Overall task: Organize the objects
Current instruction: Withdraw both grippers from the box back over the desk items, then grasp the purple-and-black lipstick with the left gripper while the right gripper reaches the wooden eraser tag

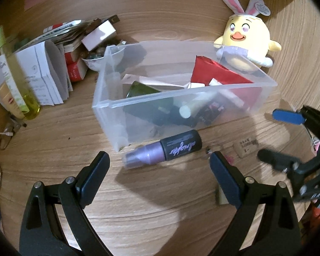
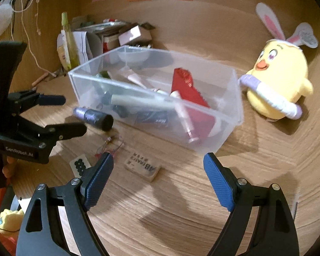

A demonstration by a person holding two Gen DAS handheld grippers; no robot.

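A clear plastic bin (image 1: 108, 104) (image 2: 230, 128) stands on the wooden desk with a red box (image 1: 219, 72) (image 2: 185, 83), tubes and dark packets inside. A purple and black spray bottle (image 1: 164, 149) (image 2: 93, 117) lies on its side just in front of the bin. My left gripper (image 1: 159, 164) is open and empty, its jaws either side of the bottle and a little short of it. My right gripper (image 2: 157, 166) is open and empty, near a tan eraser block (image 2: 143, 167) (image 1: 245, 147).
A yellow chick plush with bunny ears (image 1: 243, 40) (image 2: 277, 81) sits beside the bin. A pile of boxes and papers (image 1: 53, 64) (image 2: 108, 38) and a yellow-green bottle (image 1: 17, 74) stand at the back left. A small white card (image 2: 80, 165) and thin wires (image 2: 111, 145) lie by the eraser.
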